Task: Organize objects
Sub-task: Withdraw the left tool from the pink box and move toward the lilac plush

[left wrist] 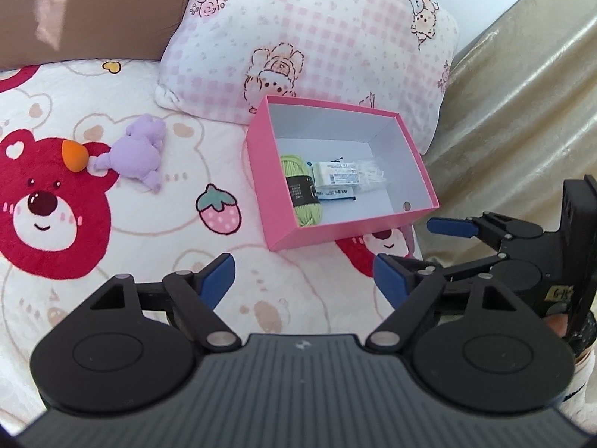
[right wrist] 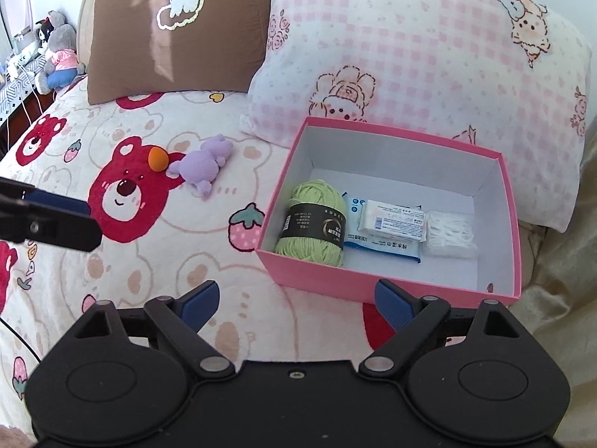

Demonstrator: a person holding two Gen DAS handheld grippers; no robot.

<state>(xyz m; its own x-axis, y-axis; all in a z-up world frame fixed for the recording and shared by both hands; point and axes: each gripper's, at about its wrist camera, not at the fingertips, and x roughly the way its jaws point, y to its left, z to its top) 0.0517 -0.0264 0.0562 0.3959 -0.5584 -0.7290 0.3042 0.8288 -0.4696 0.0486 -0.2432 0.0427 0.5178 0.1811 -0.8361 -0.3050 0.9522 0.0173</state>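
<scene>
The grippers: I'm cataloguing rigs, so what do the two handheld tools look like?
Both match. The left gripper and right gripper have matte black bodies, round side discs, silver pivot pins, black linkage arms and blue textured fingertip pads. The left body is ribbed grey; the right gripper carries a small yellowish label.

Box (right wrist: 391,280) sits on bed (right wrist: 186,261), right side, just in front of right pillow (right wrist: 429,56); second pillow (right wrist: 179,33) behind-left. In box, left to right: yarn (right wrist: 315,224), wipes pack (right wrist: 380,248) with smaller pack (right wrist: 391,220) on top, swabs (right wrist: 449,235). Plush (right wrist: 203,164) lies left of box, well apart, wedge (right wrist: 157,159) touching its left.
</scene>
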